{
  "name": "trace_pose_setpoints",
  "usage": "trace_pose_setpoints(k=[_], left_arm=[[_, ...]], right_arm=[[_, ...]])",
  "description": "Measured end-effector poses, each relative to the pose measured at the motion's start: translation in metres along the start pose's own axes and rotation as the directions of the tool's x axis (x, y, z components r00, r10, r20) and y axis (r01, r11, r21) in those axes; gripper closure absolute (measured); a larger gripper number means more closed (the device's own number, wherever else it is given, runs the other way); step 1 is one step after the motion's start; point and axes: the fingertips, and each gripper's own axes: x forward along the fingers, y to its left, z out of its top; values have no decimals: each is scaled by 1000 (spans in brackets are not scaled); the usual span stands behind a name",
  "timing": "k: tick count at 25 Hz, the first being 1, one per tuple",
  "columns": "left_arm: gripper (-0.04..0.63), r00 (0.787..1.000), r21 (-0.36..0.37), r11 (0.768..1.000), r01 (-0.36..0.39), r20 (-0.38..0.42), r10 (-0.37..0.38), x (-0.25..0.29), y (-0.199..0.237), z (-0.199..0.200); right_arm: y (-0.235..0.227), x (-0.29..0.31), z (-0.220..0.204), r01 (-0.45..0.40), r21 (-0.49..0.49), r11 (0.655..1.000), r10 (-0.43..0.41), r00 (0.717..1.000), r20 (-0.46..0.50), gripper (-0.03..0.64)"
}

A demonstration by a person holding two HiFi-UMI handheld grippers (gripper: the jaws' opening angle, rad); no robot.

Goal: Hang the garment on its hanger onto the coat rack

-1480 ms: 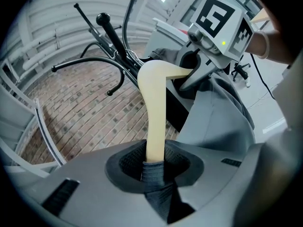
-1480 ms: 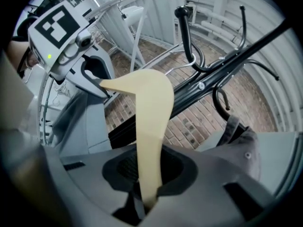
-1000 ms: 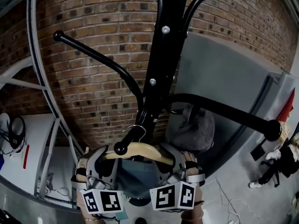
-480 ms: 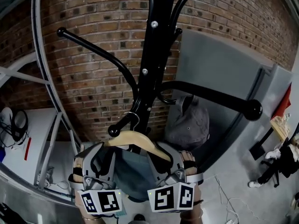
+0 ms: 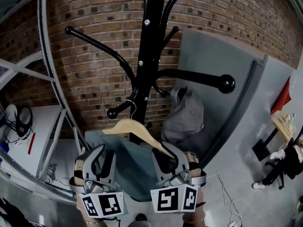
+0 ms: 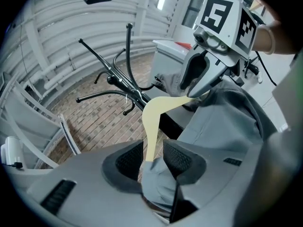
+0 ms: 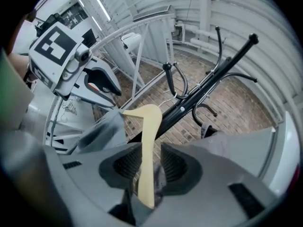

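Note:
A pale wooden hanger [image 5: 137, 132] hangs by its wire hook [image 5: 129, 109] on a low arm [image 5: 120, 109] of the black coat rack [image 5: 144, 70]. A grey-blue garment [image 5: 128, 167] drapes from it. My left gripper [image 5: 100, 167] and right gripper [image 5: 171, 167] sit just below the hanger's two ends. In the left gripper view the hanger [image 6: 154, 122] and a fold of cloth pass between the open jaws of the left gripper [image 6: 152, 157]. In the right gripper view the hanger [image 7: 147, 145] stands between the right gripper's [image 7: 147, 167] pads with gaps on both sides.
A grey cap [image 5: 184, 117] hangs on the rack to the right of the hanger. A thick rack arm with a ball end [image 5: 226, 83] juts right above it. A brick wall [image 5: 90, 70] stands behind, a grey panel [image 5: 227, 122] at the right, and metal frame bars [image 5: 52, 79] at the left.
The hanger's hook has settled onto the low rack arm. Both grippers have loosened around the hanger ends and dropped slightly. The hanger now tilts down to the right.

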Motion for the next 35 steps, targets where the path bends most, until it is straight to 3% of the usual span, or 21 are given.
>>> trace_pose_setpoints(k=[6,9,13,19,35], left_arm=[[465,1000,-29,999,26,7,-26,-17,-13,17],[524,1000,-36,999,8,16,-7,-27,-15,28],[555,1000,-46,999,-6,8,6,-43,-20,37],[591,1000,-57,998,-13,-20,12,-69,-36,51],[592,992,-130,992,2,-124,-18,-142,-72,76]], right_arm=[[-6,-30,-1,-1,69,998,1,1000,10,555],[-9,-43,-3,-12,103,995,10,1000,17,565],[-10,-61,-5,-29,141,990,23,999,46,565],[-7,-90,-12,-56,148,987,47,997,61,565],[6,-164,-25,-106,145,984,98,993,65,589]])
